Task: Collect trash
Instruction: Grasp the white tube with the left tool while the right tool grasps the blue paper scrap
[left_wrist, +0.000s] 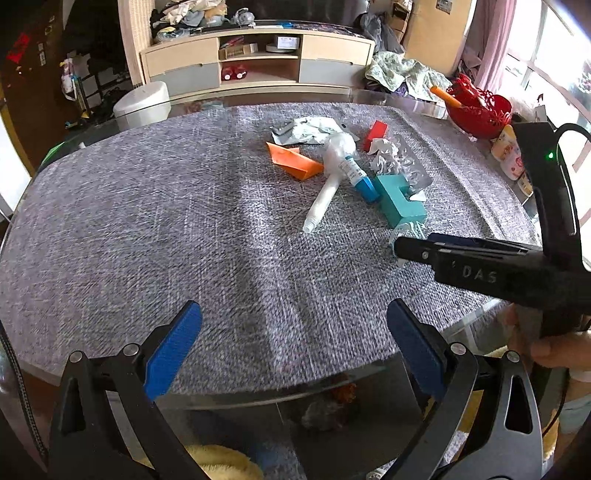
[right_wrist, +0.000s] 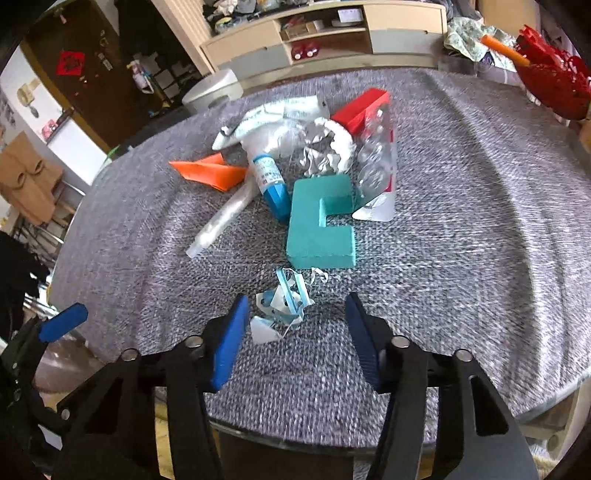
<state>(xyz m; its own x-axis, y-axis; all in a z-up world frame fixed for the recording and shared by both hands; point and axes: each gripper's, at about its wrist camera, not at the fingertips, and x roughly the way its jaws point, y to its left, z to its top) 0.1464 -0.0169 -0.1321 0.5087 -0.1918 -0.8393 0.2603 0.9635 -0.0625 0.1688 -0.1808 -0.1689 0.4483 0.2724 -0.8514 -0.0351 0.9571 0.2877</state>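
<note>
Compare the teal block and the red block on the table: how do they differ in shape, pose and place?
The teal block is C-shaped with a notch; the red block shows none. The teal block lies flat on the cloth; the red block looks tilted. The teal block sits at the near edge of the trash pile; the red block sits at its far side, partly behind a clear blister pack. Both look like plain, solid-coloured blocks.

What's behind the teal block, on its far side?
Behind the teal block lie crumpled foil, a clear blister pack and a red block. The blister pack covers part of the red block.
</note>
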